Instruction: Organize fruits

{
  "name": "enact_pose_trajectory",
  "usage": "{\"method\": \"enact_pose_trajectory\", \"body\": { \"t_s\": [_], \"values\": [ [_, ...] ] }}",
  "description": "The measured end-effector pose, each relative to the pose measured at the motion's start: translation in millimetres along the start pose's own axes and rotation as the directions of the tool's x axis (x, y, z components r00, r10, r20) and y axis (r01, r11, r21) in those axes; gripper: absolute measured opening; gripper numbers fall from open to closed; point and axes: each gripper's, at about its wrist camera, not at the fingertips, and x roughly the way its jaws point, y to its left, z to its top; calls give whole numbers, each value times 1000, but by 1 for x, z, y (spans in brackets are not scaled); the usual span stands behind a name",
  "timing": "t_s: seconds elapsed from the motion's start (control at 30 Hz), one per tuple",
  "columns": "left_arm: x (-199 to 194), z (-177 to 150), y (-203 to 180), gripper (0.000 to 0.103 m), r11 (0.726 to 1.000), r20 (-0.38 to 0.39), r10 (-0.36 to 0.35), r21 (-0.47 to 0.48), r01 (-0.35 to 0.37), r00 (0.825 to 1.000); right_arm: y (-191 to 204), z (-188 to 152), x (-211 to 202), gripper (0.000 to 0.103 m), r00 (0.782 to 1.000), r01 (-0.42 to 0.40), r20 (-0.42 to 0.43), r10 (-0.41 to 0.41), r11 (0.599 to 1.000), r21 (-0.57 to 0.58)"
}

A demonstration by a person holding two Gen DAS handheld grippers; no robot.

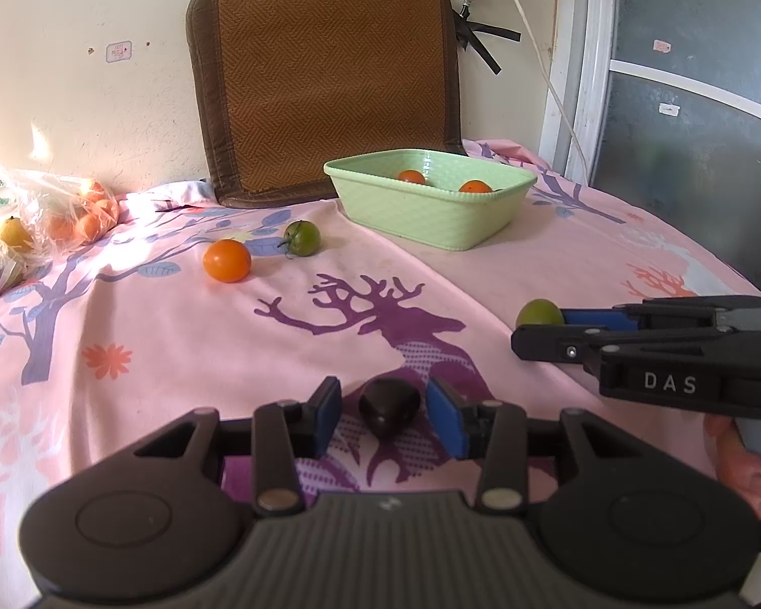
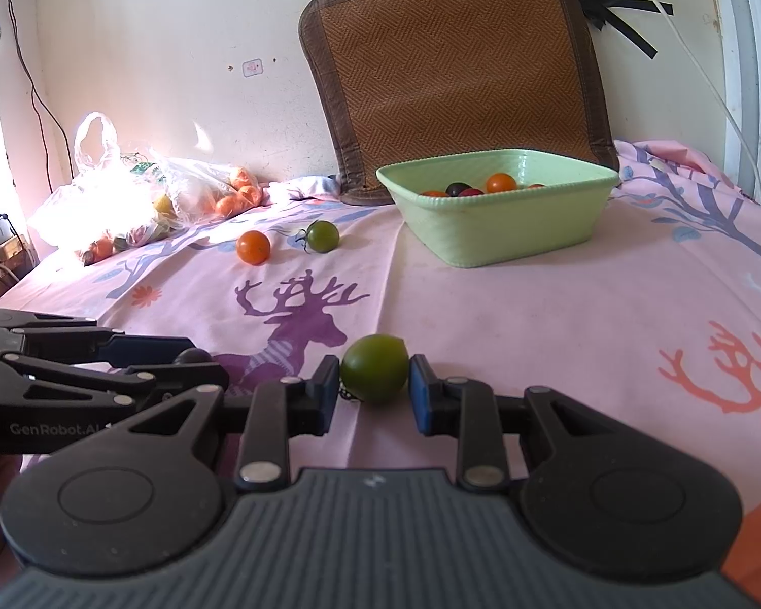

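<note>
The left gripper (image 1: 384,415) stands low over the pink cloth (image 1: 177,355) with its jaws apart, and the dark fruit (image 1: 389,405) lies between the blue pads (image 1: 332,408) with a gap on each side — so it is framed for a grasp, not yet held. The right gripper (image 2: 374,388) is to the right of it, with its pads at both sides of the green fruit (image 2: 375,367). They seem to touch the fruit, but I cannot tell if they really press it.

Ahead of both grippers stands the green basket (image 2: 502,233), with several small fruits already inside, so I judge it is the place for collecting. An orange fruit (image 1: 227,260) and a stemmed green one (image 1: 302,237) wait ahead to the left, still on the cloth.
</note>
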Motion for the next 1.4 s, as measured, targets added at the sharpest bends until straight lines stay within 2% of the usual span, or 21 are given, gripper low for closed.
{"method": "enact_pose_trajectory", "body": {
  "t_s": [1.0, 1.4],
  "values": [
    [0, -1, -1, 43, 1000, -1, 0, 0, 0, 1000, 0, 0, 0, 33, 1000, 0, -1, 0, 1000, -3],
    [-6, -4, 2, 46, 1000, -18, 22, 5, -22, 1000, -1, 0, -1, 33, 1000, -7, -1, 7, 1000, -1]
  ]
}}
